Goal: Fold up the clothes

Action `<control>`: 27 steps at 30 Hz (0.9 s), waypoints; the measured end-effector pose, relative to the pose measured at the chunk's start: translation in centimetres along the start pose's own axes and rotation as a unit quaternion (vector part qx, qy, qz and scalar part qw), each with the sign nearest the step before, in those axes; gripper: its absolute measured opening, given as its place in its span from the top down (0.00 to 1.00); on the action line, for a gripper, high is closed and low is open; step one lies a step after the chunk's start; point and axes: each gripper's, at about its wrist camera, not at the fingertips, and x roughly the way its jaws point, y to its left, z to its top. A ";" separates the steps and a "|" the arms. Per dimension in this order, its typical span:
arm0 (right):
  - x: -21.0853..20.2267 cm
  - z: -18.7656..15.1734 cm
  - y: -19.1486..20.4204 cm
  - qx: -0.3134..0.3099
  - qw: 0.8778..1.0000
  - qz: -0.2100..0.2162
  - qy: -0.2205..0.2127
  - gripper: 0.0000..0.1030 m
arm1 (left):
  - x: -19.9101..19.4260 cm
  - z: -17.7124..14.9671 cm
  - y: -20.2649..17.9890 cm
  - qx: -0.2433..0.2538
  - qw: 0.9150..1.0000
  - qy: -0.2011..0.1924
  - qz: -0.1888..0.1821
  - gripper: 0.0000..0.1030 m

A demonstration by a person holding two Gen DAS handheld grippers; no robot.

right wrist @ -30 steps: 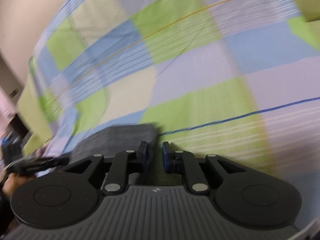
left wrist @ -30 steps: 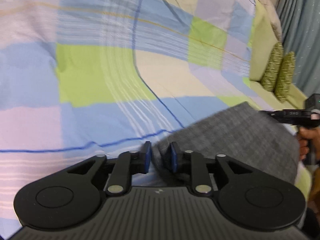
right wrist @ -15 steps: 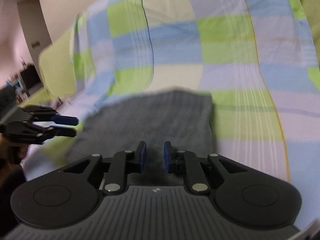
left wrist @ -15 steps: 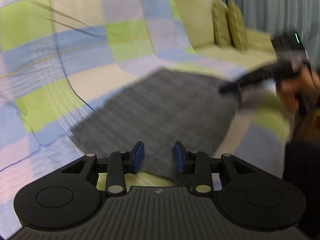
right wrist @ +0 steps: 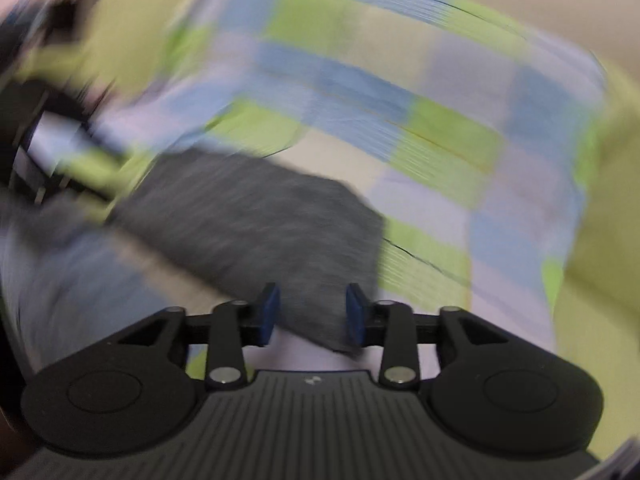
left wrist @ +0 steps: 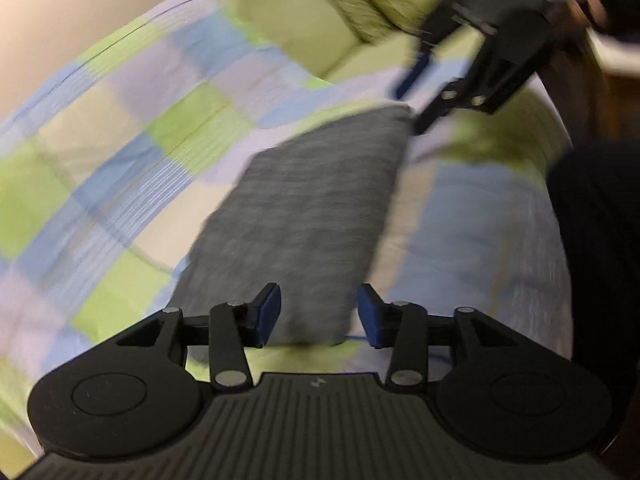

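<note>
A folded dark grey garment (left wrist: 304,208) lies flat on the checked bedsheet (left wrist: 120,152). My left gripper (left wrist: 319,314) is open and empty, above the garment's near end. In the left wrist view the right gripper (left wrist: 416,92) hangs open over the garment's far corner, blurred. In the right wrist view the garment (right wrist: 256,220) lies ahead, and my right gripper (right wrist: 312,312) is open and empty above its near corner. Both views are motion-blurred.
The checked sheet (right wrist: 400,112) covers a bed. Green patterned pillows (left wrist: 372,4) lie at the far end. A dark-clothed person (left wrist: 600,232) stands at the right of the left wrist view. A beige wall is behind.
Both grippers let go of the grey garment, opened wider and pulled back. The garment now lies folded flat on the sheet. Both cameras have swung round.
</note>
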 end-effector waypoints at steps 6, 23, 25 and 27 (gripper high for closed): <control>3.6 0.6 4.9 -0.226 0.971 -0.056 0.062 0.64 | 2.9 1.1 -0.5 0.041 0.998 0.022 0.042 0.50; -1.1 1.4 11.4 -0.210 0.975 -0.026 0.066 0.83 | -5.9 -2.6 0.6 -0.054 0.998 0.015 -0.027 0.79; -1.5 0.5 12.3 -0.211 0.974 -0.039 0.072 0.81 | -6.5 -3.4 0.3 -0.089 0.996 0.014 -0.024 0.74; -3.1 0.6 12.1 -0.169 0.981 -0.052 0.079 0.77 | -7.0 -4.2 -0.1 -0.124 0.992 0.014 -0.021 0.64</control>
